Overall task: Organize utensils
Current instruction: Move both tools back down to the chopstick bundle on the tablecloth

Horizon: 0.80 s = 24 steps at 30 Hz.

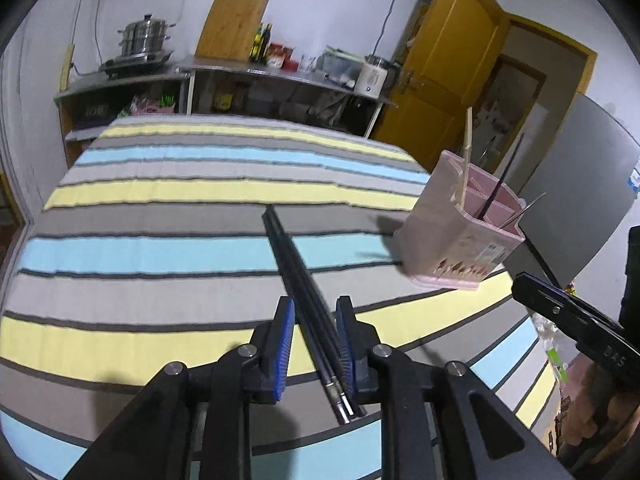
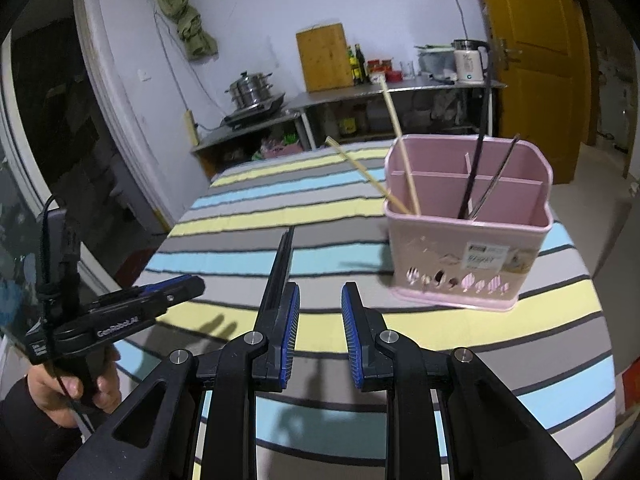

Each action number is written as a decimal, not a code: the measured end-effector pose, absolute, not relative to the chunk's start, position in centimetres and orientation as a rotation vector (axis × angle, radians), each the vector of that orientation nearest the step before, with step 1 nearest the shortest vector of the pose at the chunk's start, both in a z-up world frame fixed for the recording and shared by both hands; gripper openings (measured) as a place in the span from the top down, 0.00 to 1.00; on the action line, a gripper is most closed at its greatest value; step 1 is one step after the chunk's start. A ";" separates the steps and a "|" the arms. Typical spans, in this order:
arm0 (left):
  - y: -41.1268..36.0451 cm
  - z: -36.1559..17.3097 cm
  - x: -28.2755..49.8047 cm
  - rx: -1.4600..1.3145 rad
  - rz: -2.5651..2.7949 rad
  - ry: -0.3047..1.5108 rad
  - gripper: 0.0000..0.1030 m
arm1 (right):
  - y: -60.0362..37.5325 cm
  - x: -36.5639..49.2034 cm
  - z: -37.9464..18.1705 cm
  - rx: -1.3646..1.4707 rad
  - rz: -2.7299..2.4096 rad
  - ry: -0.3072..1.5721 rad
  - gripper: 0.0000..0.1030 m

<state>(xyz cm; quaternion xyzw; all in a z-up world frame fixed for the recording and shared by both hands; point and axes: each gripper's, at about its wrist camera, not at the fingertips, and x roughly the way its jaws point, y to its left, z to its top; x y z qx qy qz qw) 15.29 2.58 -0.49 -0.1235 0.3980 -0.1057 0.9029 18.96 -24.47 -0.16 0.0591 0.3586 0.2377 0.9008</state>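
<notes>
Chopsticks point(image 1: 298, 276) (black pair) lie flat on striped cloth point(image 1: 160, 252), between parted fingers of left gripper point(image 1: 314, 344); right gripper point(image 2: 320, 328) released, empty, near pink holder point(image 2: 468, 256).

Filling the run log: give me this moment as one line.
left gripper: open around black chopsticks on striped tablecloth | right gripper: open, empty | pink utensil holder: upright, wooden and dark chopsticks inside
</notes>
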 end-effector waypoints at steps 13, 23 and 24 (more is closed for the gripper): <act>1.7 -5.9 19.7 -0.258 -0.174 0.926 0.79 | -22.9 19.8 -3.2 0.098 0.518 0.831 0.78; 0.5 -7.5 21.2 -0.184 -0.132 0.908 0.77 | -22.2 21.1 -4.4 0.091 0.514 0.867 0.78; 0.5 -7.5 21.2 -0.179 -0.129 0.906 0.76 | -22.1 21.2 -4.5 0.092 0.515 0.870 0.78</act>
